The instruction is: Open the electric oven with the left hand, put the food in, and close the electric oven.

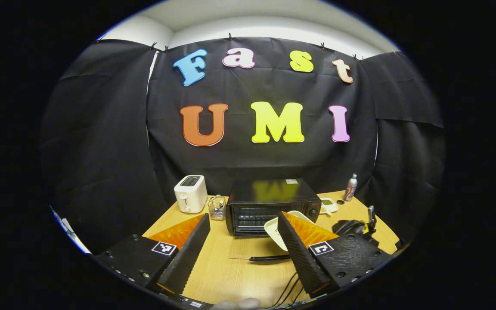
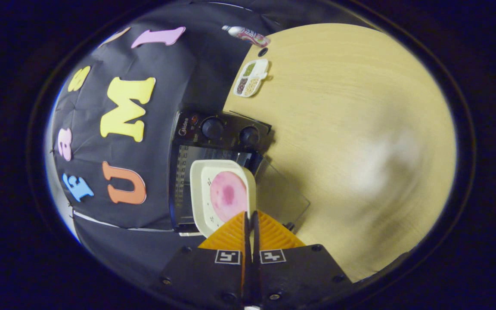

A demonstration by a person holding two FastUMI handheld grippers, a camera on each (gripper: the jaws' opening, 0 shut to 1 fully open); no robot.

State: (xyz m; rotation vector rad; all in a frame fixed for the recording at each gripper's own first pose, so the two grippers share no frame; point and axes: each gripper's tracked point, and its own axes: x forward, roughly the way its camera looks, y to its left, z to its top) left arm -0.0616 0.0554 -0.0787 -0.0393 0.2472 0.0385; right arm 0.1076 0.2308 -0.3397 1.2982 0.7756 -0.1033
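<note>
The black electric toaster oven (image 1: 272, 206) stands at the back middle of the light wooden table (image 1: 235, 275), hard against the black cloth wall, and its glass door (image 2: 280, 193) is folded down flat in front of it. In the right gripper view the oven's two round knobs (image 2: 230, 131) sit on its control panel beside the open cavity. A white, rounded-square ceramic dish (image 2: 221, 196) carrying a round pink slice of food (image 2: 228, 196) is held tilted in front of the oven mouth, above the lowered door. The right gripper (image 2: 250, 219) has its fingers drawn together on the near rim of that dish, so the dish is pinched between them. From the left gripper view the same dish shows partly behind that gripper's right-hand finger (image 1: 299, 254), just before the oven front.

The left gripper (image 1: 248, 241) is held back from the oven over the near table, its fingers spread wide apart with nothing between them.

Left of the oven stand a small wire basket (image 1: 217, 208) and, beyond it, a white two-slot toaster (image 1: 190, 193). Right of the oven lies a white divided tray (image 2: 251, 77) holding small foods, with a slim metal spray can (image 1: 350, 187) near the back corner. A dark cable (image 1: 269, 258) lies across the table in front of the oven
</note>
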